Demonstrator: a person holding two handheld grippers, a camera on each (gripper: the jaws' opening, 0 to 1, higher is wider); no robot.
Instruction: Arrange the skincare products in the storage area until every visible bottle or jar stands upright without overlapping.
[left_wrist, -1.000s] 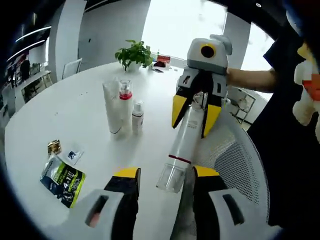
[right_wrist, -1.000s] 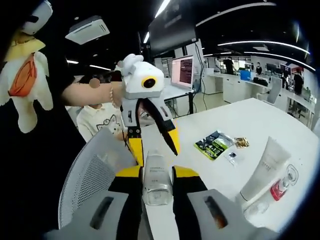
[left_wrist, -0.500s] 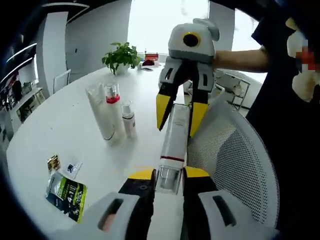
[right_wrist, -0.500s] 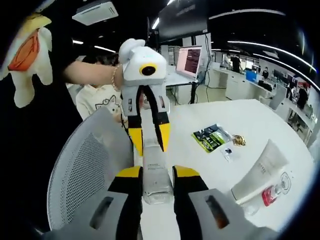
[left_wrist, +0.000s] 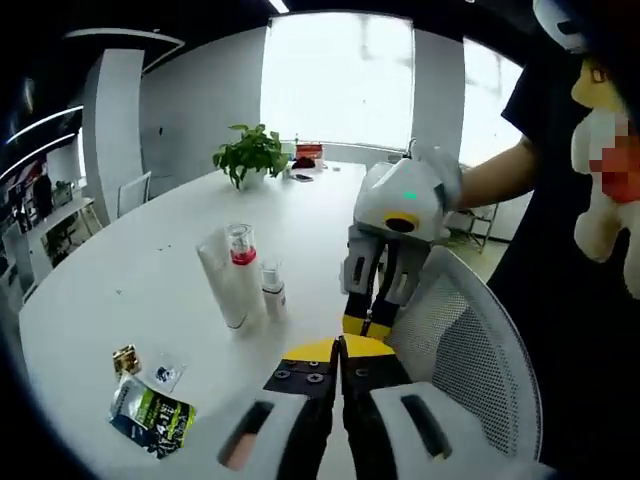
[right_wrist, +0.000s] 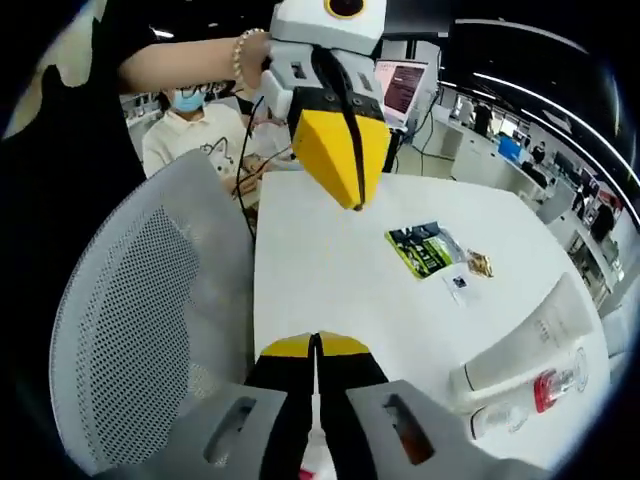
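On the round white table (left_wrist: 130, 270) I see three skincare products standing upright in a tight cluster: a tall white squeeze tube (left_wrist: 222, 287), a clear bottle with a red collar (left_wrist: 243, 272) touching it, and a small white pump bottle (left_wrist: 273, 294) just beside that; in the right gripper view the same white tube (right_wrist: 525, 345) and red-collared bottle (right_wrist: 535, 390) sit at the table's near edge; a green and black foil sachet (left_wrist: 152, 415) and two smaller packets (left_wrist: 143, 366) lie well apart from the cluster; my left gripper (left_wrist: 339, 355) has its yellow-tipped jaws pressed together with nothing visible between them; my right gripper (right_wrist: 317, 345) is likewise closed tip to tip, and I cannot tell whether anything is pinched below; the two grippers point at each other beside a white mesh chair back (left_wrist: 470, 360); a leafy green potted plant (left_wrist: 250, 153) stands far across the table.
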